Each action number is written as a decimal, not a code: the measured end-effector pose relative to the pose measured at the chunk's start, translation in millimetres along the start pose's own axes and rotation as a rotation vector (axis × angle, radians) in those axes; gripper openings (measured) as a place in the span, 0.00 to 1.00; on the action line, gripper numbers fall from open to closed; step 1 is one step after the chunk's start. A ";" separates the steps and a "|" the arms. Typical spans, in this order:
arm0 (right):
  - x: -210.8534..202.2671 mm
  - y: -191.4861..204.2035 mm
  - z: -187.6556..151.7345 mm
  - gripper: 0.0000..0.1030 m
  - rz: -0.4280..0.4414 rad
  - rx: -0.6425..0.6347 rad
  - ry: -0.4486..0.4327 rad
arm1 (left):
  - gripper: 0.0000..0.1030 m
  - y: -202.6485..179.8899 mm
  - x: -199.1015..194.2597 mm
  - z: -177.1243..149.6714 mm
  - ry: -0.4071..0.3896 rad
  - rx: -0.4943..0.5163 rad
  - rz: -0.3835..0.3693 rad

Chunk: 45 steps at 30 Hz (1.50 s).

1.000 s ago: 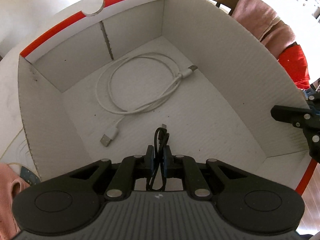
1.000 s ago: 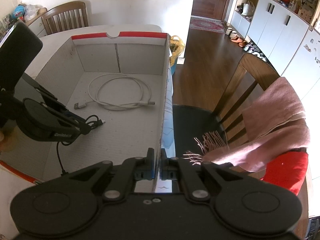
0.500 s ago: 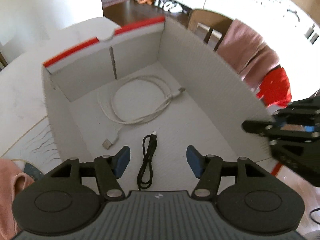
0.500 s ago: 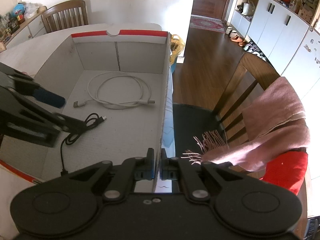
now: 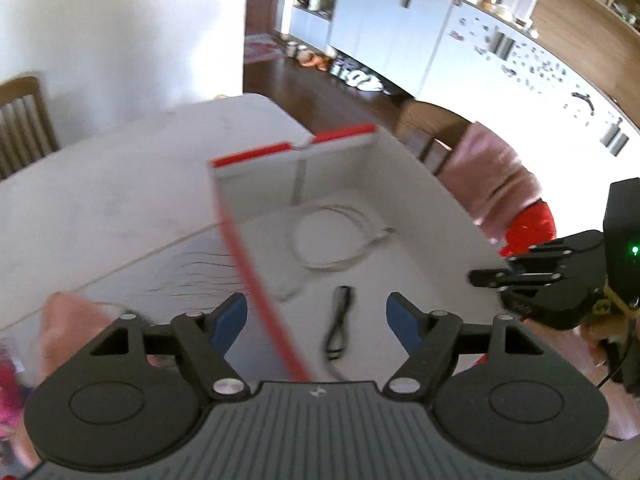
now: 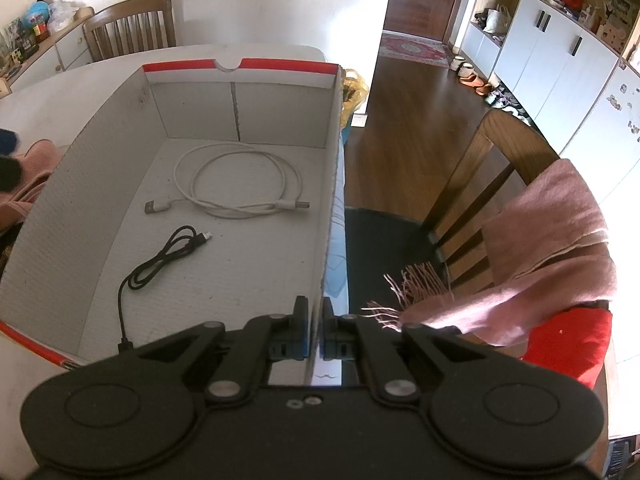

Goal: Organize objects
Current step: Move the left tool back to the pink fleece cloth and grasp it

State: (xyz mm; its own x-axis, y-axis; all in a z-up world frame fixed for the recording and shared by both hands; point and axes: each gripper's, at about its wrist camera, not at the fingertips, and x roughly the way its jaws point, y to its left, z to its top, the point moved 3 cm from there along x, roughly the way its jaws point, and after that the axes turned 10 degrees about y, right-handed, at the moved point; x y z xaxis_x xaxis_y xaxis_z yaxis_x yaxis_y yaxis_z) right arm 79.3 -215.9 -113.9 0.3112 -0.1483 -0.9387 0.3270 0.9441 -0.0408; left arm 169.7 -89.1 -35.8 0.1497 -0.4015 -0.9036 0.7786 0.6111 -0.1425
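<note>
Dropping off the black cable (image 6: pixel 160 264) looks finished: it lies loose on the box (image 6: pixel 80 184) floor, near the white cable (image 6: pixel 236 184) coiled farther in. The left claw (image 5: pixel 316 316) is empty, its jaws having just been opening, and it sits above the box's left wall. The right claw (image 6: pixel 315 328) is pressed together on the box's right wall, steadying it. Next, I judge, the left claw must find another loose item on the counter (image 5: pixel 120 184).

The left hand-held gripper (image 5: pixel 316 322) has just been opening, jaws empty, while the right hand-held gripper (image 6: pixel 315 330) stands clamped.
</note>
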 end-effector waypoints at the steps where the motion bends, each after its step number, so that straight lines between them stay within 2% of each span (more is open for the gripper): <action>1: -0.7 0.1 0.3 0.04 -0.001 0.000 0.000 | 0.74 7.4 -4.8 -2.3 -0.005 -0.009 0.011; 5: -1.4 1.0 0.8 0.05 -0.006 -0.002 0.003 | 0.79 41.6 -21.9 -11.0 -0.026 -0.053 0.068; 11: -1.3 1.9 1.4 0.06 -0.016 -0.009 0.006 | 0.85 92.4 -26.6 -22.9 -0.016 -0.116 0.148; 13: -1.3 1.6 1.3 0.06 -0.018 -0.010 0.007 | 0.95 105.0 -23.0 -26.8 -0.005 -0.124 0.176; 15: -1.3 1.7 1.6 0.06 -0.020 -0.010 0.009 | 1.00 118.2 -16.6 -32.3 0.008 -0.135 0.185; 23: -0.8 2.2 1.3 0.07 -0.028 -0.010 0.015 | 1.00 146.2 20.2 -51.5 0.102 -0.136 0.230; 29: -0.9 4.5 2.4 0.10 -0.031 -0.010 0.016 | 1.00 155.4 45.3 -68.7 0.205 -0.127 0.228; 35: -0.4 4.0 2.5 0.10 -0.035 -0.008 0.021 | 1.00 165.6 66.6 -76.5 0.264 -0.061 0.314; 41: 1.2 6.3 2.9 0.10 -0.041 -0.008 0.024 | 1.00 187.1 78.3 -74.9 0.301 -0.121 0.339; 45: 1.3 6.2 2.8 0.10 -0.041 -0.008 0.025 | 1.00 192.6 82.1 -72.8 0.309 -0.157 0.326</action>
State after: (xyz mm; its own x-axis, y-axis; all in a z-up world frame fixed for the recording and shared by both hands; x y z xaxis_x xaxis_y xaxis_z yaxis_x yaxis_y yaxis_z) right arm 84.2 -211.1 -114.4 0.2752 -0.1793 -0.9445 0.3321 0.9397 -0.0816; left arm 287.6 45.3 -166.9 0.1637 0.0354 -0.9859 0.6163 0.7766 0.1302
